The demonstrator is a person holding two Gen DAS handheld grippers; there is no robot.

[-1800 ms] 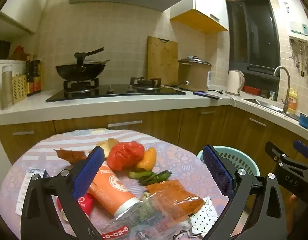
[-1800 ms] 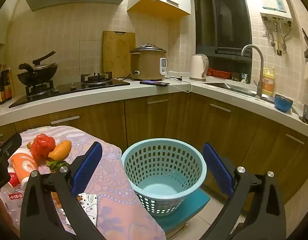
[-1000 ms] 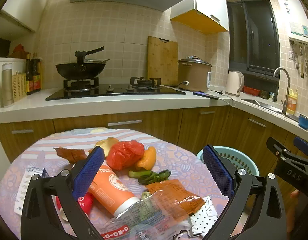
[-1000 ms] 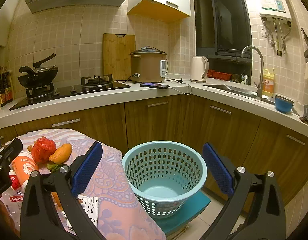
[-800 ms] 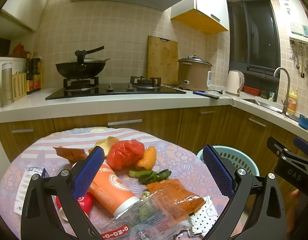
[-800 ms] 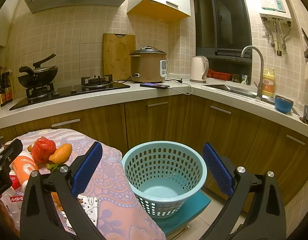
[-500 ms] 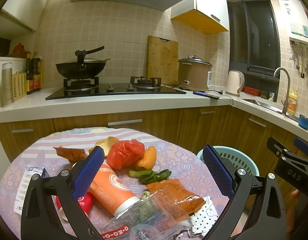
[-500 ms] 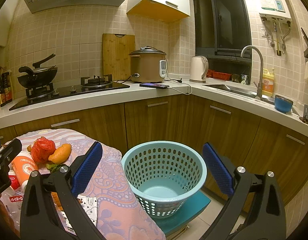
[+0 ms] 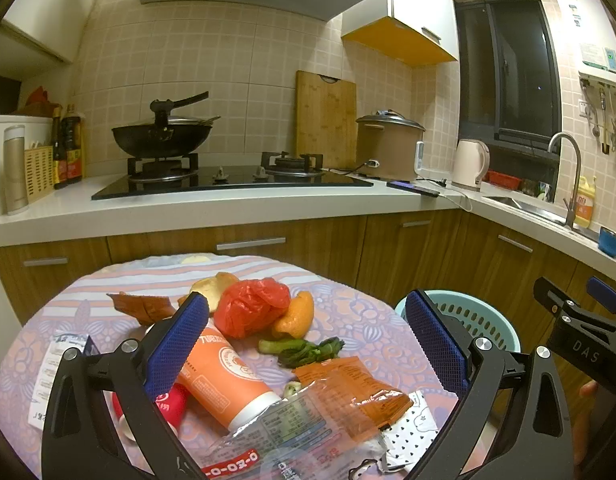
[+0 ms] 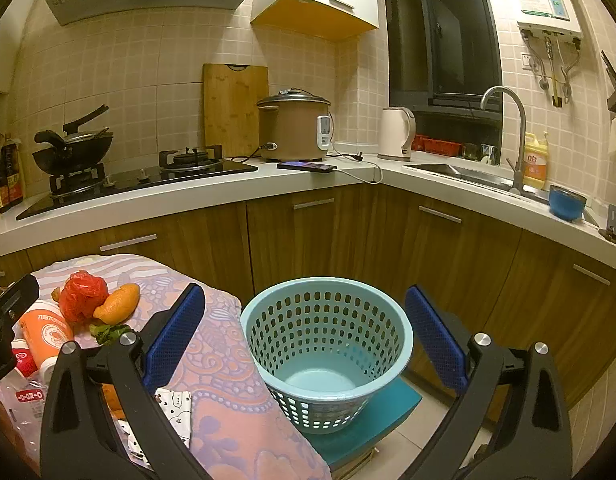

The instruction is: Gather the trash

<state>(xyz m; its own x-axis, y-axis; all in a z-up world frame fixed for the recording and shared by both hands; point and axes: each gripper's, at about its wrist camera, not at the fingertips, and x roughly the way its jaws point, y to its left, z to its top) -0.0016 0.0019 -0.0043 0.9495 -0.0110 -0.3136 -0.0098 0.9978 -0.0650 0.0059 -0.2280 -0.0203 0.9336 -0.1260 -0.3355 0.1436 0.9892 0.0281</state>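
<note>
Both handheld grippers look alike — black angular frames with silver round screws at the joints. The left gripper (image 9: pixel 308 344) and right gripper (image 10: pixel 306 340) carry blue, finely ribbed finger pads; white letters "DAS" mark the right gripper's side.

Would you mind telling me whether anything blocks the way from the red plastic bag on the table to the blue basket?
Nothing visible does. The red plastic bag lies on the table, the blue basket stands open-topped and empty beside the table's edge, and both the left gripper and right gripper are open.
</note>
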